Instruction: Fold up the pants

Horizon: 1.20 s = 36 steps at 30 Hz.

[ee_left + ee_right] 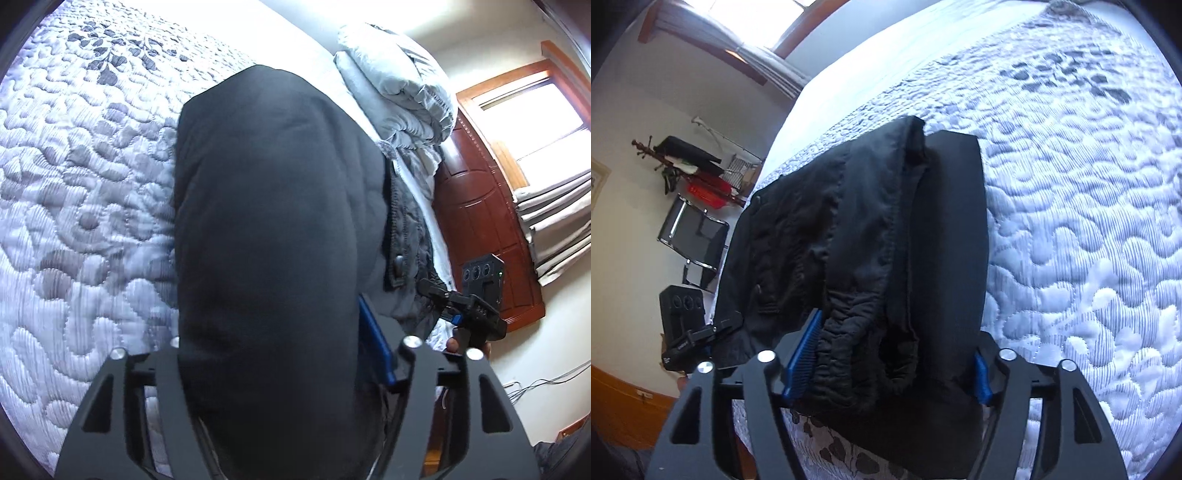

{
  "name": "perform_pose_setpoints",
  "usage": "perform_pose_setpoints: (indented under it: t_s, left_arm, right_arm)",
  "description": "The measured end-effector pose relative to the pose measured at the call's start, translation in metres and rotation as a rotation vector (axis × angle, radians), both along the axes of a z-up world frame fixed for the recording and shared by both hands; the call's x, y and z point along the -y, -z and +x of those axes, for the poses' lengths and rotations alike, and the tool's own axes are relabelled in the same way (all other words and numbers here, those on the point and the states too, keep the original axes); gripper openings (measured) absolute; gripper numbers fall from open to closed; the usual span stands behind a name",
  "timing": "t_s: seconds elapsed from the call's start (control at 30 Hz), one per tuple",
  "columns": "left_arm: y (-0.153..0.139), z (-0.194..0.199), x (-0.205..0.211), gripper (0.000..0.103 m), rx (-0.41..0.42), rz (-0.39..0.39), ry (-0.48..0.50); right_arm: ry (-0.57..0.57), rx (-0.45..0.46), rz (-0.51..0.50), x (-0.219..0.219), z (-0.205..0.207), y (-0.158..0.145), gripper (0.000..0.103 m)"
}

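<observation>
Left wrist view. The black pants point(273, 229) fill the centre of the frame, running from 6 o'clock up toward 12 o'clock over the quilted bed point(85, 206). The left tool point(280, 369) is clamped on the cloth: fabric bulges between its fingers, and one blue pad point(375, 345) shows at the right edge of the bundle. At 1 o'clock lies a folded grey duvet point(402, 81); at 3 o'clock the wooden headboard point(480, 221) stands below a bright window. The right tool point(430, 288) appears at 4 o'clock, near the buttoned waist of the garment.

Right wrist view. The pants point(886, 240) lie in a thick stack of layers on the bed point(1089, 221), with the gathered waistband nearest the camera. The right tool point(886, 373) straddles this stack, its blue pads point(803, 354) pressed against either side, so it is closed on the pants. The left tool point(701, 332) shows at 9 o'clock, at the garment's far edge. A chair point(694, 236) stands at 9 o'clock beyond the bed.

Step in hand, as judged: a late fold, both tools gripping the bundled garment at opposite sides. The next move calls for carrying the held layers over evenly, laying them flat on the bed, then releasing without dragging the stack askew.
</observation>
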<state>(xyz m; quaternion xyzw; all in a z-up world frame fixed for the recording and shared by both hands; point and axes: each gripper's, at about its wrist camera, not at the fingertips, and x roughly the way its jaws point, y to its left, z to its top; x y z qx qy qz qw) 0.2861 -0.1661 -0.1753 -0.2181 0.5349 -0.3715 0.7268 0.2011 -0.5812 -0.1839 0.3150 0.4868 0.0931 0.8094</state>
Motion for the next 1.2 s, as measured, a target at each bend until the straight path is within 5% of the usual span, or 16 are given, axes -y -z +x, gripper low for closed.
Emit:
perform_pose_setpoints:
  t_s: [0.1, 0.53, 0.9, 1.2]
  left_arm:
    - [0.001, -0.003, -0.004, 0.075, 0.019, 0.033, 0.001]
    - [0.000, -0.012, -0.023, 0.085, 0.026, 0.078, -0.023]
    - [-0.009, -0.023, -0.032, 0.091, 0.052, 0.136, -0.056]
    - [-0.042, -0.050, -0.040, 0.094, 0.173, 0.321, -0.123]
  right_arm:
    - [0.019, -0.007, 0.010, 0.004, -0.006, 0.004, 0.084]
    - [0.067, 0.013, 0.108, 0.029, -0.024, 0.008, 0.089]
    - [0.129, 0.012, 0.075, 0.052, -0.047, -0.001, 0.089]
    - [0.147, 0.038, -0.054, 0.034, -0.074, -0.031, 0.089]
